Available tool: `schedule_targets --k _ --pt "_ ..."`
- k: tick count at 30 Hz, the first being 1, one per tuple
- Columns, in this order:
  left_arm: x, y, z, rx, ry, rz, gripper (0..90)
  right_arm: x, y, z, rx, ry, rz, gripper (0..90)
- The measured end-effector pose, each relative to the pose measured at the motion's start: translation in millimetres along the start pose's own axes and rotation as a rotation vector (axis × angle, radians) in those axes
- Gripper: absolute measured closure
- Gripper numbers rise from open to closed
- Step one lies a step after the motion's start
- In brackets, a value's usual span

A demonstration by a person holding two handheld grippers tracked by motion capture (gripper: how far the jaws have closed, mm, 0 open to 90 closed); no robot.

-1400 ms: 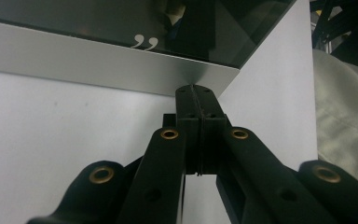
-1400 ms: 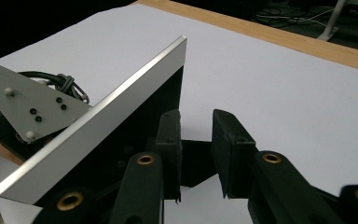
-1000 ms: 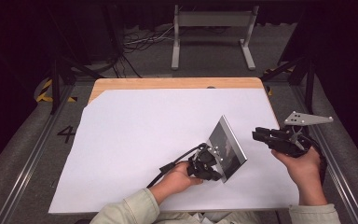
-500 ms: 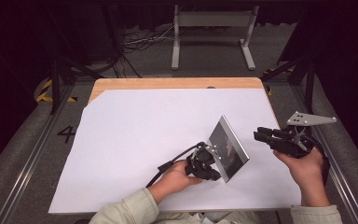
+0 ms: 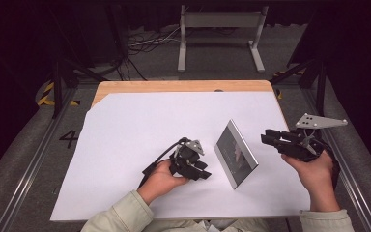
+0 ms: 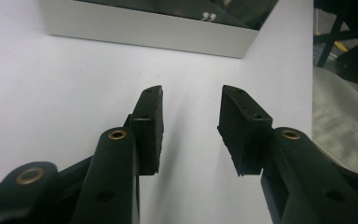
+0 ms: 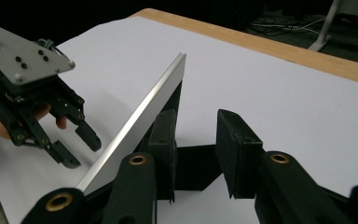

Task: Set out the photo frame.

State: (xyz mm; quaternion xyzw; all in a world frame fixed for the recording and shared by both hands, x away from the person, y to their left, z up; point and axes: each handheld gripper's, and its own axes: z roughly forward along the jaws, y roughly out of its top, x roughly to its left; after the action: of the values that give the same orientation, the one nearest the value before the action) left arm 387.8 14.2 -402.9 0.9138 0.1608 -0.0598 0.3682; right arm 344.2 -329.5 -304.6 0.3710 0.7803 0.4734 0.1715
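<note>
Your left gripper (image 5: 204, 170) sits low over the white sheet (image 5: 140, 130) that covers the worktop (image 5: 174, 86), near the front edge and a little right of centre. Its jaws stand apart with nothing between them; the left gripper view shows bare sheet in the gap and the silver frame edge beyond the tips.

The picture frame (image 5: 235, 153) stands tilted on the sheet, just right of your left gripper and between your two grippers. Its silver rim (image 7: 140, 120) runs diagonally, its dark glazed face turned towards the left gripper. In the right gripper view a black back support shows behind it.

Your right gripper (image 5: 271, 138) is held above the right edge of the sheet, tips pointing left at the frame, apart from it. Its jaws are likewise spread, holding nothing.
</note>
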Motion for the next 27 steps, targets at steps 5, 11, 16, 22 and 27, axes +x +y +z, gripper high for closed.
schedule_targets --k 5,11,16,22,27 --pt "9.2 -9.1 -19.1 -0.048 0.04 -0.041 59.1 2.7 3.7 -2.7 -0.017 0.005 -0.012 65.7" --pt "21.2 -24.1 -42.3 -0.096 0.092 -0.102 57.3 3.0 6.7 -3.0 -0.029 0.005 0.026 59.4" --pt "26.7 -34.5 -55.1 -0.12 0.123 -0.125 55.9 6.7 10.9 -3.3 -0.019 0.013 0.03 57.4" --pt "34.0 -48.5 -67.9 -0.139 0.172 -0.152 54.6 11.3 18.4 1.0 0.014 0.04 0.055 53.6" --pt "36.7 -54.5 -75.5 -0.16 0.195 -0.159 53.6 14.3 27.1 6.4 0.058 0.042 0.071 52.4"
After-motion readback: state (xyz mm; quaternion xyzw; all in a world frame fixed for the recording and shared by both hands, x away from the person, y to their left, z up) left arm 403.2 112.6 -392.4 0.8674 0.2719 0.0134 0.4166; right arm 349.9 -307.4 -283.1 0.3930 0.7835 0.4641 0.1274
